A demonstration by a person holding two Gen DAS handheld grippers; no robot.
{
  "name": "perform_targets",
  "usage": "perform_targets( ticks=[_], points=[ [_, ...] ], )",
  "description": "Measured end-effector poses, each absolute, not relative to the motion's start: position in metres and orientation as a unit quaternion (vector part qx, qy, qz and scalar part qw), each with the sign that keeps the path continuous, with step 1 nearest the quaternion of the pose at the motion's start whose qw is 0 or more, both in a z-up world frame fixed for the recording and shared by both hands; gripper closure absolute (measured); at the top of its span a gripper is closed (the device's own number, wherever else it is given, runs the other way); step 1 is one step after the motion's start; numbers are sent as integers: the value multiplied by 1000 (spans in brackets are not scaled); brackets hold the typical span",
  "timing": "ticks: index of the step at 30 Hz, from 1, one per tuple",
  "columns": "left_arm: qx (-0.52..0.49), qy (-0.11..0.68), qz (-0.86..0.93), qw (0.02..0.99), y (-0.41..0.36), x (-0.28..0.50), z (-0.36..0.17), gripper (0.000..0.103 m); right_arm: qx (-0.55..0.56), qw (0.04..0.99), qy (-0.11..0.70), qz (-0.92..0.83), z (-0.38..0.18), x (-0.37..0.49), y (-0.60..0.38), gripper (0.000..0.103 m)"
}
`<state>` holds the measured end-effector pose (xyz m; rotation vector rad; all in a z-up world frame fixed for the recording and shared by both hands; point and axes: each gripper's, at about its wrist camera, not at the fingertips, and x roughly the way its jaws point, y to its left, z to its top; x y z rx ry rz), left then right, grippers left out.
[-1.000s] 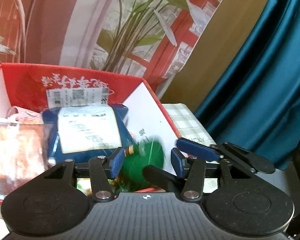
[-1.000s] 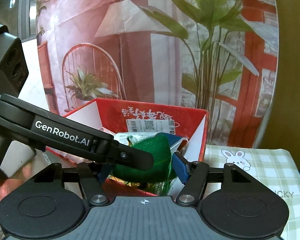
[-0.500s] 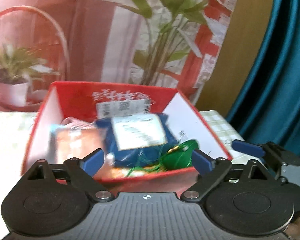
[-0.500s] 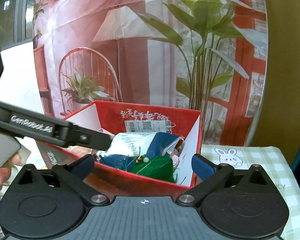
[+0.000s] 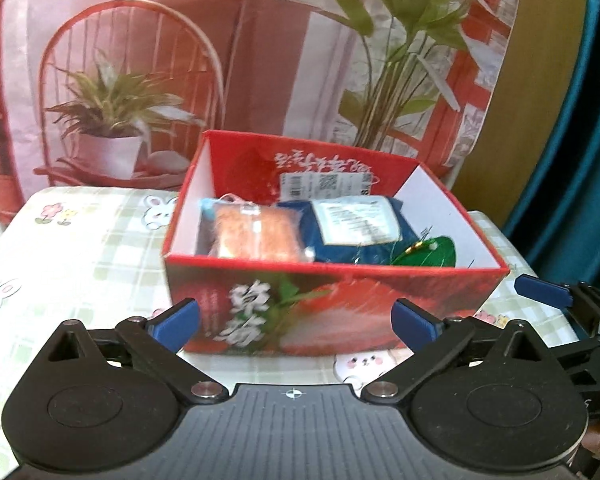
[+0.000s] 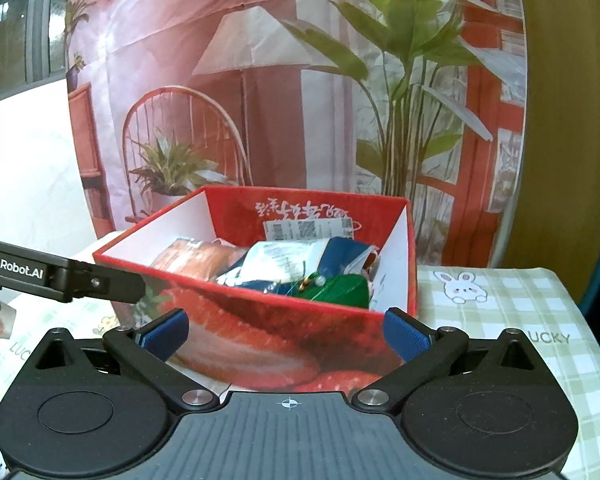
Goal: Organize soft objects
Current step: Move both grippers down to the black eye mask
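Observation:
A red cardboard box (image 5: pixel 332 300) (image 6: pixel 268 344) stands on the table. Inside lie an orange soft pack (image 5: pixel 256 236) (image 6: pixel 192 258), a blue pack with a white label (image 5: pixel 356 228) (image 6: pixel 300 262), and a green soft item with a gold bead (image 5: pixel 428 250) (image 6: pixel 336 288) at the box's right. My left gripper (image 5: pixel 296 320) is open and empty in front of the box's near wall. My right gripper (image 6: pixel 284 334) is open and empty, close to the box's near corner. The left gripper's arm (image 6: pixel 60 276) shows in the right wrist view.
The table wears a green checked cloth with bunny prints (image 5: pixel 80 248) (image 6: pixel 500 304). A printed backdrop of a chair and plants (image 5: pixel 260 60) hangs behind the box. A teal curtain (image 5: pixel 580 160) hangs at the right. The right gripper's blue pad (image 5: pixel 544 292) shows at the right.
Both grippers opened wide, let go of the green item, which now lies in the box, and pulled back and down in front of the box.

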<state>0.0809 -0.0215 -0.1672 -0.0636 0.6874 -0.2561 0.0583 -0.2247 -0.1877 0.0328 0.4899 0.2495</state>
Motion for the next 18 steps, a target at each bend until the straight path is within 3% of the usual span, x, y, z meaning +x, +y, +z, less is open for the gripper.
perform_targets(
  ticks=[18],
  points=[
    [-38, 382, -106, 917, 4, 33, -214, 1, 35, 947, 308, 89, -232, 11, -215, 0]
  ],
)
